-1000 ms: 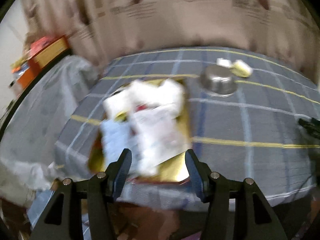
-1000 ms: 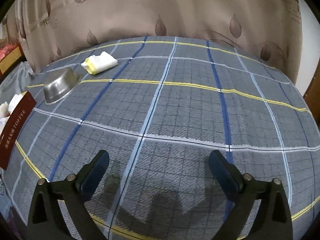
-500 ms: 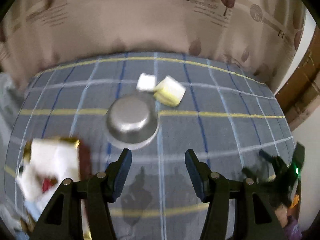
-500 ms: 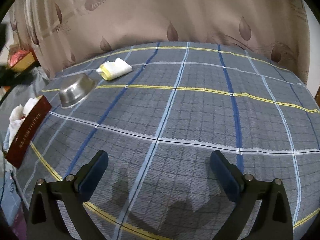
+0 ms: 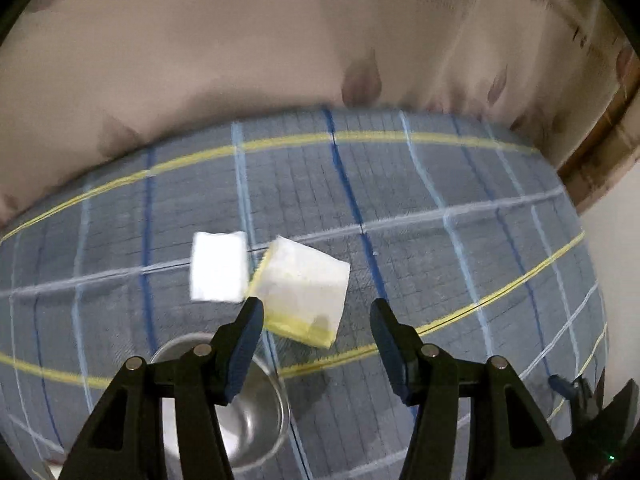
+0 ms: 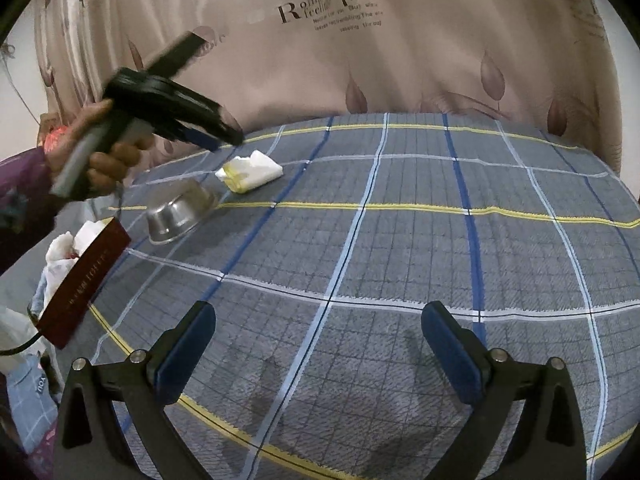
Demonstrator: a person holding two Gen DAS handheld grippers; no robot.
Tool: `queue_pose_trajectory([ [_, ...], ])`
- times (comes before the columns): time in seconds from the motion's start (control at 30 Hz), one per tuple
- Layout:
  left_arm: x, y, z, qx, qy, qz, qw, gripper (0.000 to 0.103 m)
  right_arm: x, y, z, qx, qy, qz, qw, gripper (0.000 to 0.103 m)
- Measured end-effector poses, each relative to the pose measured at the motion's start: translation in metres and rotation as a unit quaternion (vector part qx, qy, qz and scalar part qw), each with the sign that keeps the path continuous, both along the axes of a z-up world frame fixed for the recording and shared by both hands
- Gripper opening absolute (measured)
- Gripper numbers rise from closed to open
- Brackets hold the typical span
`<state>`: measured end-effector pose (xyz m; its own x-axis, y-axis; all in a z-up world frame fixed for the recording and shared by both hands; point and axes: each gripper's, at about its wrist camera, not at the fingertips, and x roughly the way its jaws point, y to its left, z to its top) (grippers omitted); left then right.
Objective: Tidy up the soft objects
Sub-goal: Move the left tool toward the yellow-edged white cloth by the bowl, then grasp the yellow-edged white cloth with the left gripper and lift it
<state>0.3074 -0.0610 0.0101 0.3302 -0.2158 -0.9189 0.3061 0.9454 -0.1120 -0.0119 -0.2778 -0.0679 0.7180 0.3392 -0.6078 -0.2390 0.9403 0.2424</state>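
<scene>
Left wrist view: my left gripper (image 5: 316, 316) hangs with jaws apart and empty above the yellow-edged folded cloth (image 5: 304, 288), beside a white pad (image 5: 218, 266) and steel bowl (image 5: 256, 420). My right gripper (image 6: 318, 336) is spread wide over bare plaid tablecloth (image 6: 400, 240).

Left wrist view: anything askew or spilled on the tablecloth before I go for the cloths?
Nothing spilled. The yellow-edged cloth lies skewed, its corner touching or overlapping the white cloth. The steel bowl stands upright; whether it holds anything is unclear.
</scene>
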Motion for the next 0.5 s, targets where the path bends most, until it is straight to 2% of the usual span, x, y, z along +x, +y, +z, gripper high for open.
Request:
queue_pose_trajectory([
  [0.17,0.018,-0.019,-0.025,0.058,0.017,-0.020,0.9980,0.057,-0.001,0.001,0.001,0.003,-0.004,0.008,1.000,0.102],
  [0.3,0.025,-0.024,-0.036,0.101,0.016,-0.020,0.9946,0.057,-0.001,0.002,0.002,0.004,-0.007,0.011,1.000,0.102],
  [0.4,0.031,-0.022,-0.048,0.090,0.041,-0.016,0.9949,0.057,-0.001,0.001,0.001,0.005,-0.007,0.011,1.000,0.102],
  [0.5,0.032,-0.021,-0.050,0.066,0.046,-0.008,0.9967,0.059,-0.002,0.001,0.002,0.006,-0.009,0.009,1.000,0.102],
])
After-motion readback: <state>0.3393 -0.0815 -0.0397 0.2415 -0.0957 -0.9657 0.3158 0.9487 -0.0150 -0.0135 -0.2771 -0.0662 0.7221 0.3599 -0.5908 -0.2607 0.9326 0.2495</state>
